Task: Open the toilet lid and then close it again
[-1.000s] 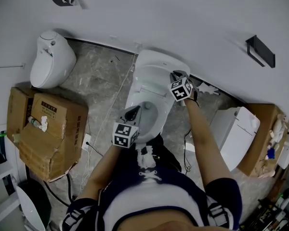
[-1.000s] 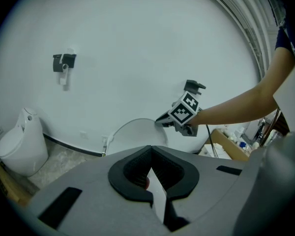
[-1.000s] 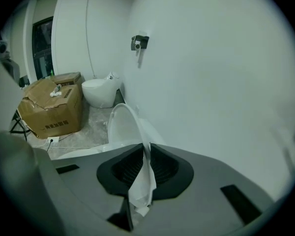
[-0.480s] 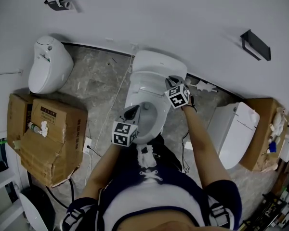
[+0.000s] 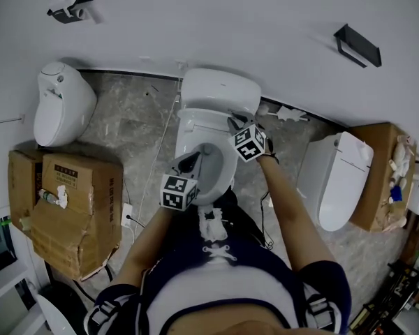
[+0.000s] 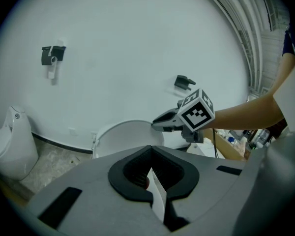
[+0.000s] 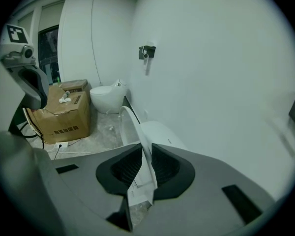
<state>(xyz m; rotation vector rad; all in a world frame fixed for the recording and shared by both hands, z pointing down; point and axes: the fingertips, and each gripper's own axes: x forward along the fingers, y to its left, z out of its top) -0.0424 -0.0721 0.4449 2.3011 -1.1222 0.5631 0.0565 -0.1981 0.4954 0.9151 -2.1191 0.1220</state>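
Two jaws of the right gripper (image 7: pixel 142 166) pinch the rim of the lid (image 7: pixel 130 125), which stands partway up over the bowl (image 5: pixel 218 167). The left gripper (image 6: pixel 150 175) is clenched on nothing, near the bowl's front. Best, I think: hold tight and swing the lid slowly, so it cannot slam.

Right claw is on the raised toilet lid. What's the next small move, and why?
Probably ease the lid a bit further down toward the seat. The right claw is clamped on the lid's top rim, the lid stands near upright, and over the last second the claw has drawn forward from the tank, so closing looks under way.
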